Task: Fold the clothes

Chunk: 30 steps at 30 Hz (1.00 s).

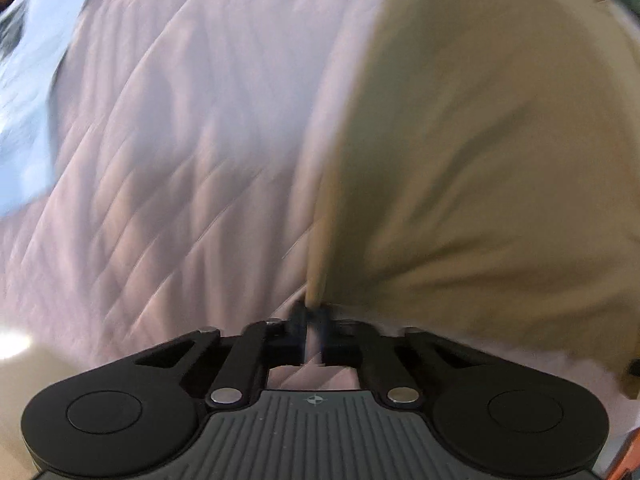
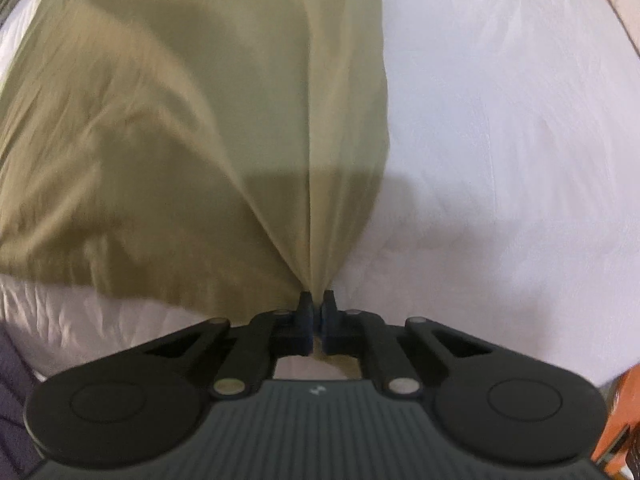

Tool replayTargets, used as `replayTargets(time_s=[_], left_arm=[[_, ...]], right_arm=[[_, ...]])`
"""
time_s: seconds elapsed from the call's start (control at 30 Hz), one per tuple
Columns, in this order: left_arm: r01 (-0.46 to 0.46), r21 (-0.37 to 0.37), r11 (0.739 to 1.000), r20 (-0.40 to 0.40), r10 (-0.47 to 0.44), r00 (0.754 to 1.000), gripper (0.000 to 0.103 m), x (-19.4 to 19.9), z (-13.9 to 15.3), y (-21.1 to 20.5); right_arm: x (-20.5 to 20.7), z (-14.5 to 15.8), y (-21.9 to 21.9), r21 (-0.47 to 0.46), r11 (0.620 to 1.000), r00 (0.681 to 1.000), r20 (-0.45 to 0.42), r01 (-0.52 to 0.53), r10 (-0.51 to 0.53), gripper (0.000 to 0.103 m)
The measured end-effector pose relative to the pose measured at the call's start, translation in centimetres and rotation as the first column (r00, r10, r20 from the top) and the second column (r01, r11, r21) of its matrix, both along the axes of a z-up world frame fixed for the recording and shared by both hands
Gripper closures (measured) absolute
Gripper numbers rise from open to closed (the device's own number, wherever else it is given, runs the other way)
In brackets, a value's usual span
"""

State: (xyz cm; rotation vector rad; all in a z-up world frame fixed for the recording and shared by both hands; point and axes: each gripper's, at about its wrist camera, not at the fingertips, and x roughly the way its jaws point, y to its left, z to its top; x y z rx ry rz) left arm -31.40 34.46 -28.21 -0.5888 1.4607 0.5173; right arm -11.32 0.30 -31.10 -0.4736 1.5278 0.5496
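**Both grippers pinch an olive-tan garment above a quilted bed cover**

We see the left black two-finger gripper [image 1: 313, 314] with its jaws pressed together on an edge of the olive-tan cloth garment [image 1: 480, 160]. From the pinch, the cloth fans out towards the far right of the left wrist view, pulled into a narrow ridge just at the fingertips. To the left of it lies the pale pink quilted bed cover [image 1: 180, 140], stitched in diagonal lines and blurred. At the far left edge we make out a blurred light blue fabric [image 1: 28, 80]; we cannot tell what it is.

In the right wrist view, the right black two-finger gripper [image 2: 317, 306] likewise has its jaws closed on the garment [image 2: 180, 120], gathering it into a tight point. From there the cloth spreads to the far left, covering most of that side. The bed cover [image 2: 500, 140] fills the right side and shows again near left, beneath the garment's edge. Something orange [image 2: 624, 420] sits at the near right corner, too cropped to identify.
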Motion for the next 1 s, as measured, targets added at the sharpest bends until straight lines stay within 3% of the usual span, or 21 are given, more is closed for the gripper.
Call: replayTargets(time_s=[0.1, 0.13, 0.27, 0.33, 0.4, 0.43, 0.47, 0.53, 0.6, 0.7, 0.77, 0.8, 0.87, 1.0], left_arm=[[-0.063, 0.025, 0.998, 0.106, 0.060, 0.993, 0.102, -0.1, 1.7, 0.9], [-0.050, 0.052, 0.997, 0.143, 0.042, 0.989, 0.098, 0.6, 2.6, 0.9], [0.072, 0.131, 0.989, 0.168, -0.094, 0.981, 0.089, 5.1, 3.9, 0.6], [0.121, 0.169, 0.978, 0.139, -0.145, 0.980, 0.073, 6.8, 3.4, 0.5], [0.167, 0.202, 0.965, 0.109, -0.192, 0.975, 0.059, 7.3, 2.7, 0.5], [0.185, 0.188, 0.965, 0.113, -0.208, 0.972, 0.057, 7.0, 2.1, 0.5], [0.201, 0.167, 0.965, 0.113, -0.221, 0.969, 0.057, 7.0, 1.7, 0.7], [0.225, 0.179, 0.958, 0.107, -0.246, 0.963, 0.050, 7.6, 1.3, 0.7], [0.205, 0.174, 0.963, 0.120, -0.227, 0.966, 0.049, 7.8, 1.2, 1.0], [0.174, 0.132, 0.976, 0.141, -0.192, 0.971, 0.060, 7.5, 1.2, 1.2], [0.166, 0.114, 0.980, 0.137, -0.181, 0.974, 0.074, 7.7, 1.3, 1.2], [0.167, 0.116, 0.979, 0.126, -0.181, 0.975, 0.080, 7.8, 1.3, 1.0], [0.171, 0.101, 0.980, 0.107, -0.182, 0.977, 0.096, 8.5, 1.4, 1.4], [0.190, 0.074, 0.979, 0.061, -0.194, 0.979, 0.100, 8.7, 1.5, 1.9]], right_arm=[[-0.1, 0.3, -0.3, -0.012, 1.000, 1.000, -0.022, -0.006, 0.006, 0.099], [-0.1, 0.3, -0.4, -0.017, 1.000, 1.000, -0.029, -0.009, 0.009, 0.099], [0.5, 0.2, -0.3, -0.020, 1.000, 0.997, -0.077, -0.013, 0.011, 0.097], [0.7, 0.6, -0.2, 0.005, 1.000, 0.996, -0.087, -0.002, 0.003, 0.092], [0.9, 1.2, 0.0, 0.048, 0.999, 0.998, -0.070, 0.008, -0.005, 0.064], [0.8, 1.3, 0.3, 0.055, 0.998, 0.999, -0.044, 0.000, 0.002, 0.042], [0.6, 1.4, 0.7, 0.053, 0.998, 1.000, -0.013, -0.020, 0.021, 0.038], [0.2, 0.8, 1.4, 0.048, 0.997, 0.998, 0.007, -0.060, 0.059, 0.038], [0.0, -0.2, 1.9, 0.056, 0.997, 0.999, -0.021, -0.048, 0.049, 0.039], [-0.6, -1.1, 2.3, 0.044, 0.999, 0.999, -0.032, -0.006, 0.007, 0.047], [-1.2, -0.9, 2.6, 0.023, 0.999, 1.000, -0.003, -0.028, 0.028, 0.085], [-1.3, -0.8, 2.6, 0.025, 0.999, 1.000, -0.007, -0.022, 0.022, 0.095], [-1.3, -0.7, 2.4, 0.030, 0.999, 1.000, -0.016, -0.011, 0.012, 0.099], [-1.6, -0.2, 2.1, 0.030, 0.999, 0.999, -0.035, -0.036, 0.037, 0.099]])
